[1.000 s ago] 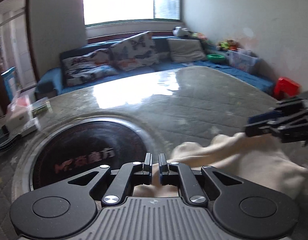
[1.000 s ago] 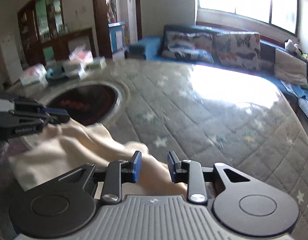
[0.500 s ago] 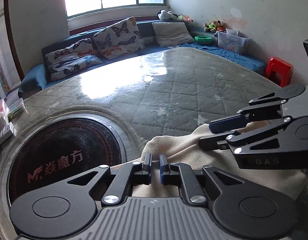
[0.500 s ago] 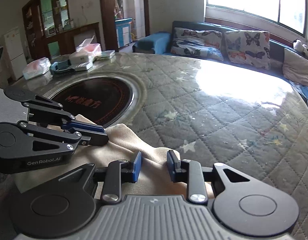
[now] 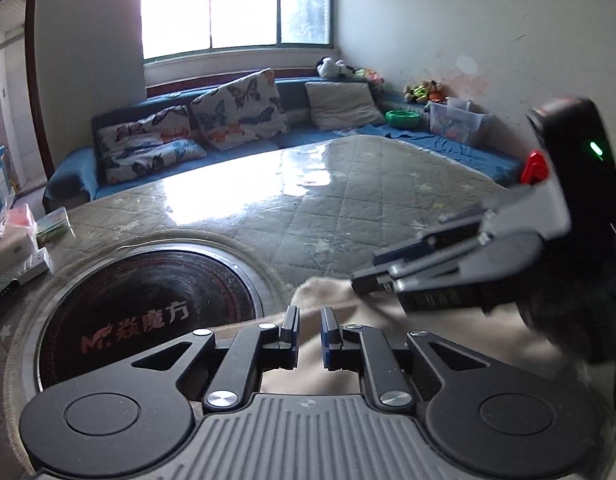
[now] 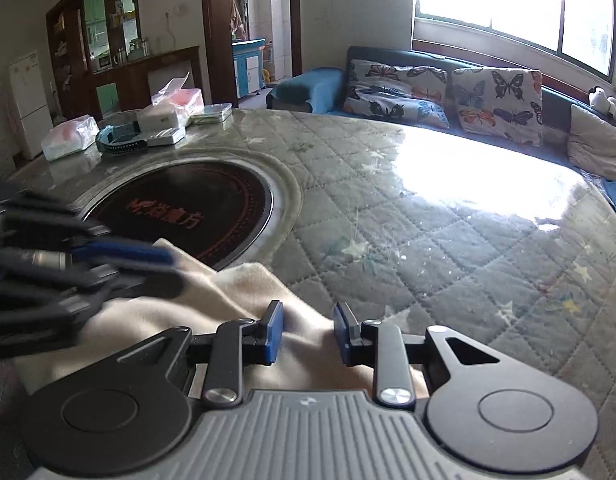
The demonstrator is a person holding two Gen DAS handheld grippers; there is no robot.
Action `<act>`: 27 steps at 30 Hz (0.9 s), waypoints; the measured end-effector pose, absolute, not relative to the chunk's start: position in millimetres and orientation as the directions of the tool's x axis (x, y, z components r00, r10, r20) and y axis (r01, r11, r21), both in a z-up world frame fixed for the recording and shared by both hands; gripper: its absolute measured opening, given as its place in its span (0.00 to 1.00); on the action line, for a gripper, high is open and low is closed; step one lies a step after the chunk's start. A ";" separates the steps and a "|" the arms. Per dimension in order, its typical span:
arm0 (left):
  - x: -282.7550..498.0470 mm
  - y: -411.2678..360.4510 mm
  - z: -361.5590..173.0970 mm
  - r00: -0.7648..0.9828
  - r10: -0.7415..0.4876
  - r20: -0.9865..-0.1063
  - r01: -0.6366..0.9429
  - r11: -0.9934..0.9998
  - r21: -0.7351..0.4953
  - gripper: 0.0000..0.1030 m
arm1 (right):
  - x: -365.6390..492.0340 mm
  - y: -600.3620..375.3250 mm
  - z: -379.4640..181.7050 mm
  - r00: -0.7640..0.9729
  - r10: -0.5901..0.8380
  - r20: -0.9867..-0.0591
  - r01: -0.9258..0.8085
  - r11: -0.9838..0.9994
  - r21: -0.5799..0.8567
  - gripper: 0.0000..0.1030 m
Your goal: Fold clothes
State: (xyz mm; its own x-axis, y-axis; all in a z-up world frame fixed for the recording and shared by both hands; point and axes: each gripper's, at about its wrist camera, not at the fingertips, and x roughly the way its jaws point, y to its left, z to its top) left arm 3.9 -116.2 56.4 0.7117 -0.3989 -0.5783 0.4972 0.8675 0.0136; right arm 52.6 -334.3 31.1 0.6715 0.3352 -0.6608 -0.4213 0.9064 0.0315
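A cream garment [image 5: 339, 344] lies bunched on the quilted table cover [image 5: 347, 208], beside the round black hotplate [image 5: 148, 304]. My left gripper [image 5: 309, 330] is over the cloth with its jaws slightly apart and cloth showing in the gap. My right gripper [image 6: 308, 330] is open over the same garment [image 6: 236, 304], cloth beneath its fingers. Each gripper appears blurred in the other's view: the right one [image 5: 459, 268] at the right, the left one [image 6: 80, 264] at the left.
Tissue packs and boxes [image 6: 164, 116] sit at the table's far left edge. A blue sofa with butterfly cushions [image 5: 236, 116] runs behind the table under the window. A red stool [image 5: 533, 166] stands at the right wall.
My left gripper's jaws have parted a little from nearly closed. Both grippers have lifted and tilted up, so more of the room shows. The right gripper stays open.
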 end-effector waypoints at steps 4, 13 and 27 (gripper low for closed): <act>-24.6 -103.6 52.4 0.706 -0.422 -0.568 0.526 0.850 0.023 0.12 | 43.3 -328.2 40.4 0.662 0.399 -0.634 -0.484 0.874 0.045 0.25; -24.7 -84.3 27.4 0.703 -0.369 -0.608 0.458 0.889 -0.010 0.14 | 54.3 -291.2 26.7 0.624 0.401 -0.671 -0.532 0.847 0.011 0.24; 13.3 -32.9 40.6 0.713 -0.347 -0.609 0.245 0.937 -0.247 0.26 | -20.3 -286.1 58.8 0.532 0.553 -0.641 -0.718 0.696 0.005 0.24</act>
State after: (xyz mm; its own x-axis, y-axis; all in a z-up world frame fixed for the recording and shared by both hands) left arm 13.3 -32.9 40.6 0.7127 -0.3473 -0.6095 0.2452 0.9374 -0.2474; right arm -20.3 -286.1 58.8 0.5323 0.5532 -0.6408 -0.7178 0.6963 0.0048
